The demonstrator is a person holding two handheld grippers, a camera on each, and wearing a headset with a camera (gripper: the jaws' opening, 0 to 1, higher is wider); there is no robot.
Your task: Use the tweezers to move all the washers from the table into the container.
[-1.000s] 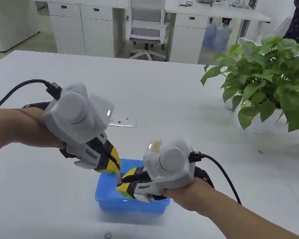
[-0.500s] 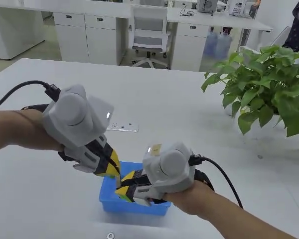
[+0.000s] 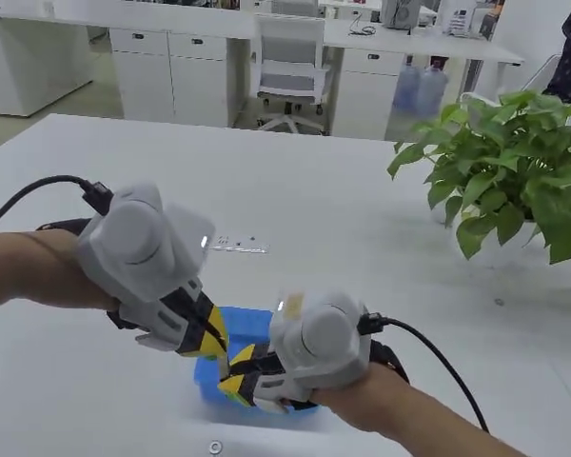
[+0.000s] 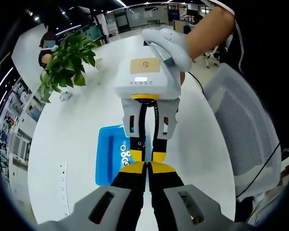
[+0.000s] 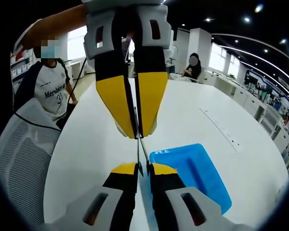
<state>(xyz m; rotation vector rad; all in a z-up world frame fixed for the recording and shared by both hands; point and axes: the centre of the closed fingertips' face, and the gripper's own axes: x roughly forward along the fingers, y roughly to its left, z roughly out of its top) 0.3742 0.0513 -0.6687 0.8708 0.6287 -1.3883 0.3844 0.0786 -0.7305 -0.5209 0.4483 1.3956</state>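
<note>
Works at the near edge of a white desk (image 3: 362, 219), holding both grippers tip to tip just above a blue container (image 3: 252, 324). Clamps the tweezers (image 5: 140, 151) in the left gripper (image 4: 145, 168), yellow-tipped jaws shut down onto the thin steel with barely a slit between. Points the tweezers from there toward the right gripper (image 5: 143, 169), slim tips ending right between its own yellow pads. Holds the right gripper's jaws nearly together, one on each side of those tips; cannot tell from either gripper view any real squeeze on the metal. Sets the two grippers head-on in the head view, the left one angled down from the upper left, the right one up from the lower right, both over the near part of the container. Shows several washers (image 4: 124, 155) inside the container in the left gripper view, pale rings bunched together on the blue floor. Has one more washer (image 3: 215, 447) on the bare desk, just in front of the container and close to the near edge. Has a flat outlet panel (image 3: 236, 245) in the desk beyond the container, a potted plant (image 3: 509, 162) toward the right edge, well apart from the work, and a black cable (image 3: 52, 179) trailing from the left gripper. Looks past the far edge to an office chair (image 3: 287, 57) and white cabinets (image 3: 162, 67).
</note>
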